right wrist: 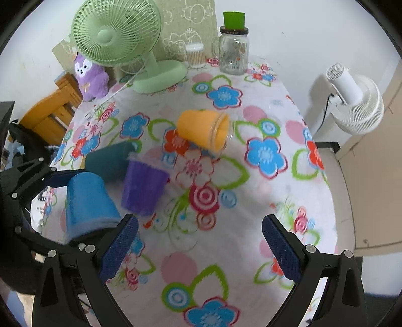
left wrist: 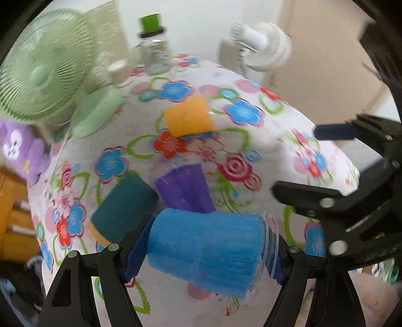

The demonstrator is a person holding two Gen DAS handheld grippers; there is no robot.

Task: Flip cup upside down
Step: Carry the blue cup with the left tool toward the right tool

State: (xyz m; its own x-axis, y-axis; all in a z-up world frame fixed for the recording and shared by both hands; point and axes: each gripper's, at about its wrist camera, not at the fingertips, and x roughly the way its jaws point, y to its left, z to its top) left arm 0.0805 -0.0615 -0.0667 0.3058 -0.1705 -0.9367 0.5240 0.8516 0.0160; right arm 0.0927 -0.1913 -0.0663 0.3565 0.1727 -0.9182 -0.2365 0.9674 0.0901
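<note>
My left gripper (left wrist: 204,261) is shut on a blue cup (left wrist: 206,249) and holds it tilted on its side above the flowered tablecloth (left wrist: 251,83). In the right wrist view the blue cup (right wrist: 88,203) shows at the left, rim down, with the left gripper's fingers (right wrist: 60,179) around it. A purple cup (right wrist: 144,187) stands mouth down beside it. A teal cup (right wrist: 108,158) and an orange cup (right wrist: 203,130) lie on their sides. My right gripper (right wrist: 199,249) is open and empty above the cloth, near the front.
A green desk fan (right wrist: 118,37), a purple plush toy (right wrist: 89,78), a cotton-swab tub (right wrist: 194,55) and a glass jar (right wrist: 233,54) with a green cup (right wrist: 234,20) on it stand at the table's back. A white fan (right wrist: 356,103) stands off the right edge.
</note>
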